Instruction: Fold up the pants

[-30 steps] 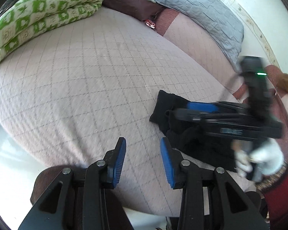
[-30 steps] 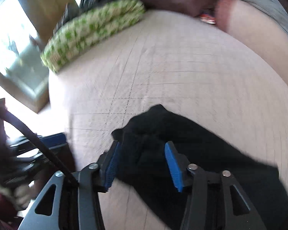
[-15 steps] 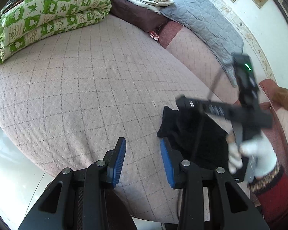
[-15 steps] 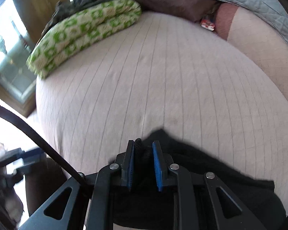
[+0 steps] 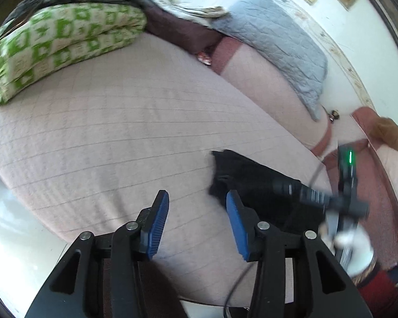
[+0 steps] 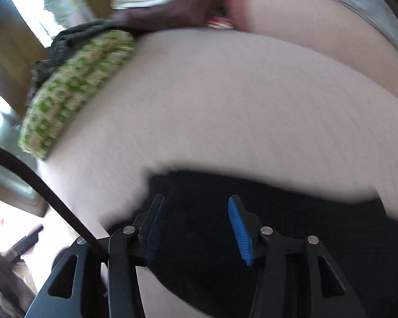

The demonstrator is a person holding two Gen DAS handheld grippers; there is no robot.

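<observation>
The black pants [image 5: 254, 182] lie folded in a dark heap near the front right of the pink quilted bed [image 5: 135, 122]. My left gripper [image 5: 197, 220] hovers over bare quilt just left of the heap; its jaws are opening and nothing is between them. In the right wrist view the pants [image 6: 278, 212] fill the lower half, blurred. My right gripper [image 6: 195, 228] stands over them, its jaws opening, with the cloth lying below the blue pads and not pinched. The right tool [image 5: 331, 198] shows blurred over the pants in the left wrist view, held by a gloved hand [image 5: 358, 249].
A folded green-and-white quilt [image 5: 61, 42] lies at the bed's far left, with dark clothes behind it. A grey pillow [image 5: 276, 42] and a maroon cushion [image 5: 177, 29] line the far side. The bed's near edge drops to a pale floor [image 5: 16, 243].
My right gripper pinched the pants' edge half a second ago and has now let go and spread, swinging sideways with a roll. My left gripper has widened a little and lifted slightly.
</observation>
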